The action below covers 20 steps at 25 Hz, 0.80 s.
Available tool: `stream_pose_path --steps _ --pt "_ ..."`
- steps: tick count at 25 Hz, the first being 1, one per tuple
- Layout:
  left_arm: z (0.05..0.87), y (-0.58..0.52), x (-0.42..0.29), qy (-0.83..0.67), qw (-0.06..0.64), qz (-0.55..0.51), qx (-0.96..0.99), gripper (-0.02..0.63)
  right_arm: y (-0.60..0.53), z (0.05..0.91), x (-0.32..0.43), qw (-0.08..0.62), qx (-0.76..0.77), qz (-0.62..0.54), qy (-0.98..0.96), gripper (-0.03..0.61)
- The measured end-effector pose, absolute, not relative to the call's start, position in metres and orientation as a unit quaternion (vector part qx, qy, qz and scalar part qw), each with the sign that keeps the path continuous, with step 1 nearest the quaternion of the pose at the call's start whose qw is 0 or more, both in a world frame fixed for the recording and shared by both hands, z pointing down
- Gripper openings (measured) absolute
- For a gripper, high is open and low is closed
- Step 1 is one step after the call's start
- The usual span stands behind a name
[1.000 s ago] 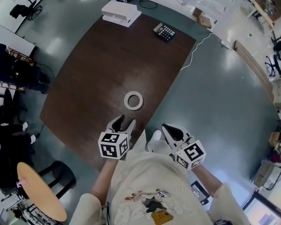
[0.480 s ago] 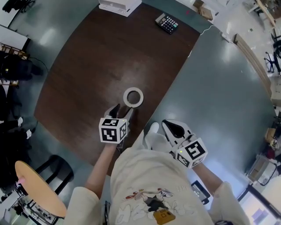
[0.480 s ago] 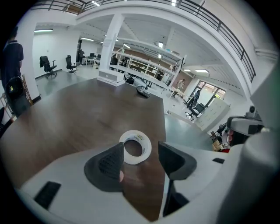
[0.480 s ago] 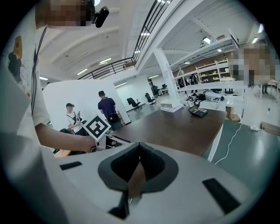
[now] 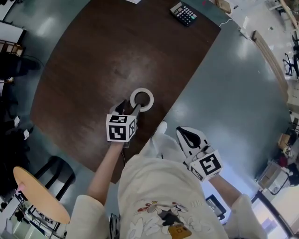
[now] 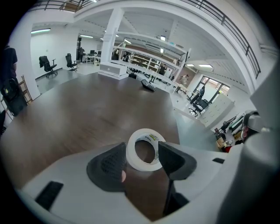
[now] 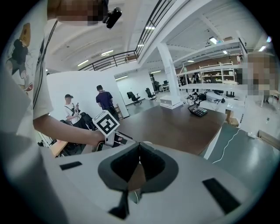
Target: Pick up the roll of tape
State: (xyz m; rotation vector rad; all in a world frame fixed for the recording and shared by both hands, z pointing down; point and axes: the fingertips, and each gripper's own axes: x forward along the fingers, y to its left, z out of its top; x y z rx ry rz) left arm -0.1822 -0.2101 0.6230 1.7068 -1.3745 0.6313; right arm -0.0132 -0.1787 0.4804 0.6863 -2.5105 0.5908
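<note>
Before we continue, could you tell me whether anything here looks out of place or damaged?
Nothing stands out. The roll of tape lies flat and intact on the table; the left gripper has just been opening its jaws, the roll between their tips, not yet gripped.

Place: we take this for a large open-plan office or lab hall.
Structure: we see a tall white column (image 6: 113,39) and a railed mezzanine (image 6: 227,30) under a high white ceiling with strip lights (image 6: 40,31).
Floor: we note a glossy grey floor (image 5: 233,84) with a white cable (image 7: 229,142) trailing over it on the right.
Furniture: we find a broad brown tabletop (image 5: 107,56) with a calculator (image 5: 183,13) at its far end, and black office chairs (image 6: 46,65) far left.
Storage: we see open shelving racks (image 6: 144,63) beyond the tabletop.
People: we spot two people (image 7: 105,100) standing by a white partition.
</note>
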Motion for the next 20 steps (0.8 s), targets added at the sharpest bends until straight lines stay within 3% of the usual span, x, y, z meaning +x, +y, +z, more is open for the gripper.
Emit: stream_pose_path --steps 20 --pt "0.690 -0.251 -0.187 -0.495 0.415 0.312 0.697 0.236 -0.181 0.528 -0.053 0.261 0.217 0.257 -0.905 0.006"
